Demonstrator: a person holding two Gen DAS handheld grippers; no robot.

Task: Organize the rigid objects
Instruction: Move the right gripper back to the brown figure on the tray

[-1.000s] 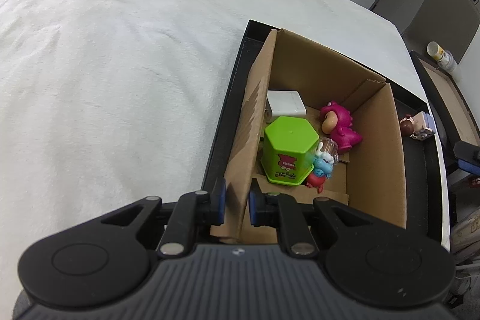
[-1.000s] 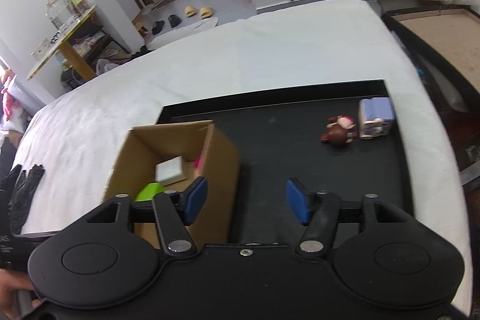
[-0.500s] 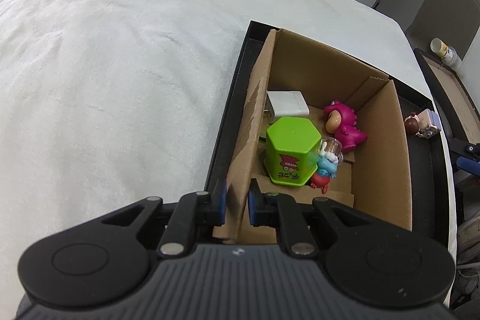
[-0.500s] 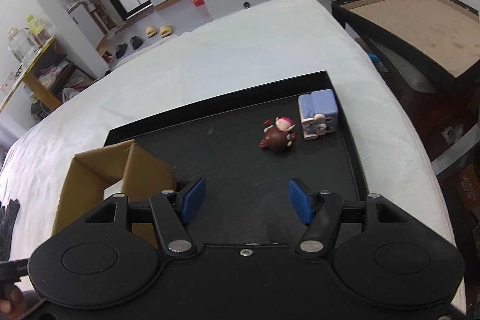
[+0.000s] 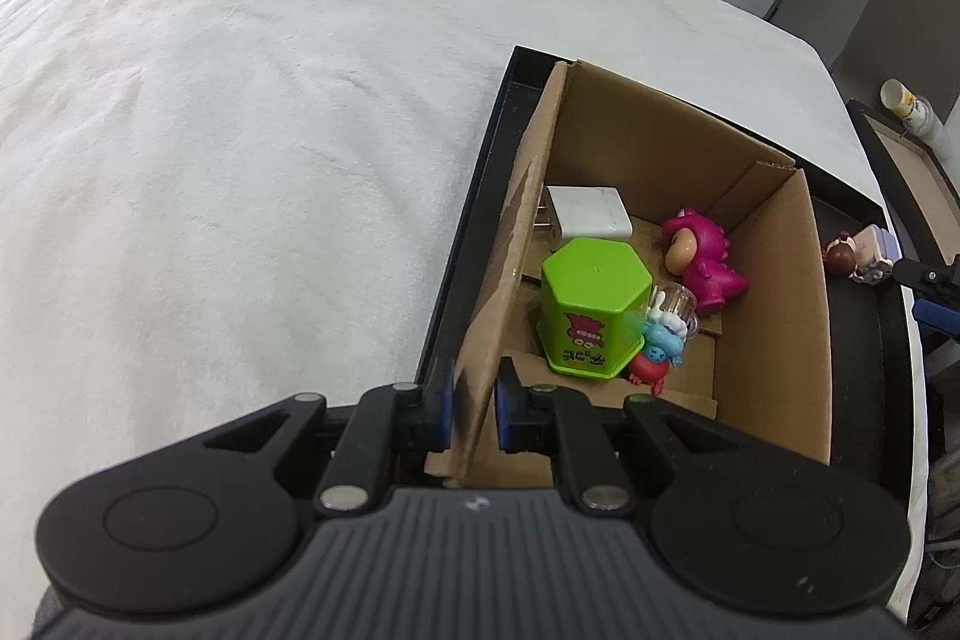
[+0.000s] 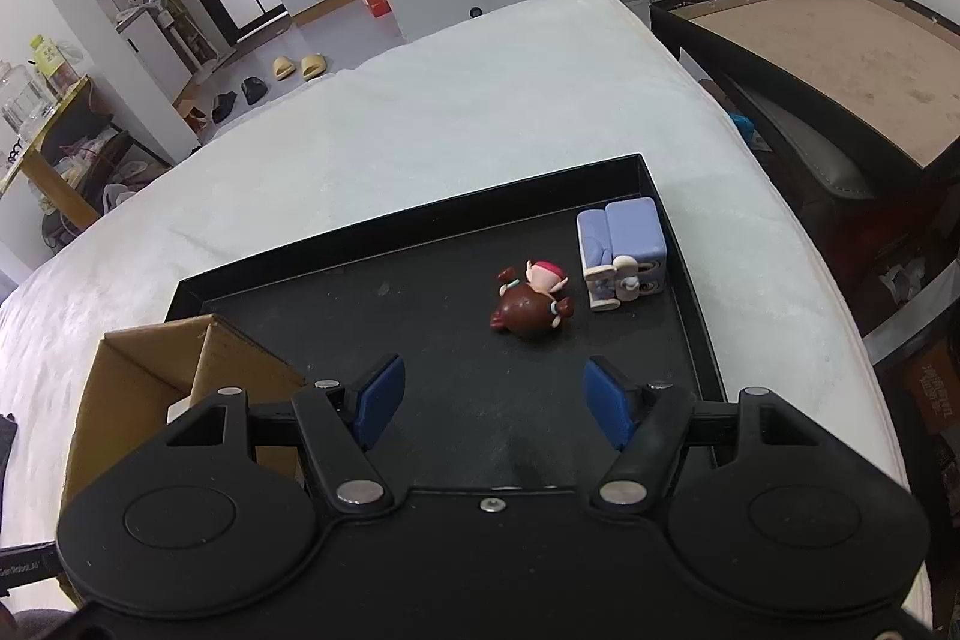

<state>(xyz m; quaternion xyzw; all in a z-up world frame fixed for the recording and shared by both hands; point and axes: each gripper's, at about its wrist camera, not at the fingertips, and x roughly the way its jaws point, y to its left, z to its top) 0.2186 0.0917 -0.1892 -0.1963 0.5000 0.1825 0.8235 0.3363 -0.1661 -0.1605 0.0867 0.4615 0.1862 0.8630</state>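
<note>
Your left gripper (image 5: 471, 403) is clamped on the near end of the cardboard box (image 5: 768, 316) side wall, one blue pad on each face of the cardboard, with only the wall's thickness between them.

Ahead and to the right of that grip, inside the box: a green hexagonal container (image 5: 591, 307), a white charger block (image 5: 591, 219) beyond it, a pink dinosaur figure (image 5: 705, 259) further right, and a small blue-and-red figure (image 5: 660, 346) touching the green container's right side.

Your right gripper (image 6: 492, 400) is wide open and holds nothing, poised over the black tray (image 6: 420, 220). Ahead of it, slightly right of centre, a brown-haired doll figure (image 6: 531, 304) lies on its side. Just right of the doll sits a lavender block figure (image 6: 624, 253), near the tray's far right corner. The box is to this gripper's left.
</note>
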